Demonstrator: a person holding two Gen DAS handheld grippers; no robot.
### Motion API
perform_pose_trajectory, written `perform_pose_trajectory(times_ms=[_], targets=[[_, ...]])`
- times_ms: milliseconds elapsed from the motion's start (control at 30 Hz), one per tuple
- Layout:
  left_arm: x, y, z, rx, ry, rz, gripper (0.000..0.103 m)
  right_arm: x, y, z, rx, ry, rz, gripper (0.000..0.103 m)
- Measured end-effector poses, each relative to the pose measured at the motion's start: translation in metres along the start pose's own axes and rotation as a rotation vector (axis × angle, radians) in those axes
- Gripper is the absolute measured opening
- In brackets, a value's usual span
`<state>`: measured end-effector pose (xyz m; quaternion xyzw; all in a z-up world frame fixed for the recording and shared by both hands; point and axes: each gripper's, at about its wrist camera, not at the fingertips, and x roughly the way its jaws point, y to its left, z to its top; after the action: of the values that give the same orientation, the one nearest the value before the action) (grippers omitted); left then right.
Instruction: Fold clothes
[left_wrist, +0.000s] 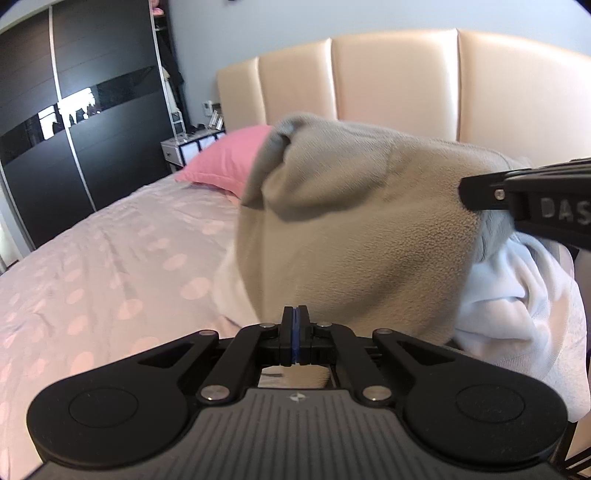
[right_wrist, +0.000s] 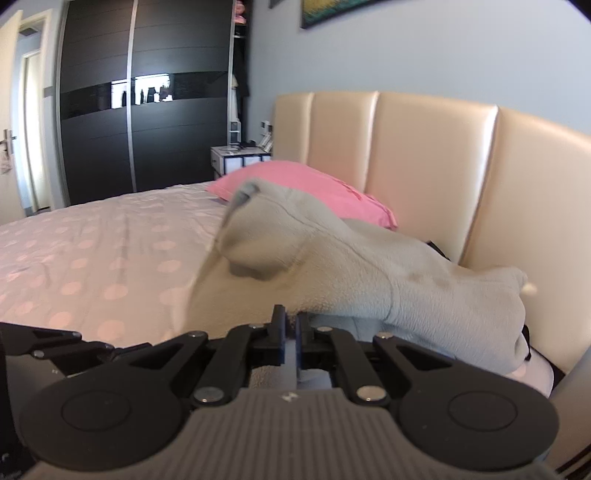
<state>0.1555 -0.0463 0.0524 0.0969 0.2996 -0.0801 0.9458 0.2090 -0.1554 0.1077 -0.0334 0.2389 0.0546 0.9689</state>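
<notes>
A beige fleece garment hangs bunched above the bed, held up at two spots. My left gripper is shut on its near lower edge, and beige cloth shows through behind the pads. In the left wrist view my right gripper comes in from the right and pinches the garment's right side. In the right wrist view the right gripper is shut on a thin fold of the same garment, which stretches away to the right. Part of the left gripper's black linkage shows at the lower left.
A white garment lies crumpled under the beige one near the bed's right edge. The bed has a pale pink dotted sheet. A pink pillow leans near the cream padded headboard. A black wardrobe and a nightstand stand beyond.
</notes>
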Motion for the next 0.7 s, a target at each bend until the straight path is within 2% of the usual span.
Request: perform_pose_trajectory(times_ms=[67, 133, 200, 233, 333, 533, 600, 667, 700], targets=[[-0.013, 0.011, 0.0, -0.009, -0.012, 0.011, 0.0, -0.02, 0.01, 0.005, -0.01, -0.019, 0.092, 0.0], [-0.03, 0.023, -0.002, -0.013, -0.029, 0.028, 0.0, -0.045, 0.027, 0.011, -0.038, -0.05, 0.194, 0.0], [-0.046, 0.037, -0.006, -0.017, -0.035, 0.049, 0.0, -0.077, 0.06, 0.018, -0.128, -0.11, 0.216, 0.0], [-0.053, 0.045, -0.009, -0.026, -0.026, 0.052, 0.0, -0.089, 0.072, 0.022, -0.149, -0.136, 0.213, 0.0], [-0.071, 0.065, -0.018, -0.043, 0.0, 0.062, 0.0, -0.099, 0.084, 0.03, -0.13, -0.144, 0.212, 0.0], [-0.094, 0.075, -0.028, -0.001, -0.013, 0.081, 0.0, -0.087, 0.071, 0.013, -0.108, -0.068, 0.144, 0.001], [-0.098, 0.074, -0.03, 0.008, -0.024, 0.062, 0.007, -0.082, 0.061, 0.004, -0.117, -0.037, 0.115, 0.005], [-0.098, 0.069, -0.031, 0.019, -0.035, 0.032, 0.021, -0.075, 0.05, -0.005, -0.129, -0.004, 0.086, 0.005], [-0.095, 0.064, -0.03, 0.026, -0.036, 0.02, 0.022, -0.072, 0.043, -0.009, -0.132, 0.013, 0.07, 0.005]])
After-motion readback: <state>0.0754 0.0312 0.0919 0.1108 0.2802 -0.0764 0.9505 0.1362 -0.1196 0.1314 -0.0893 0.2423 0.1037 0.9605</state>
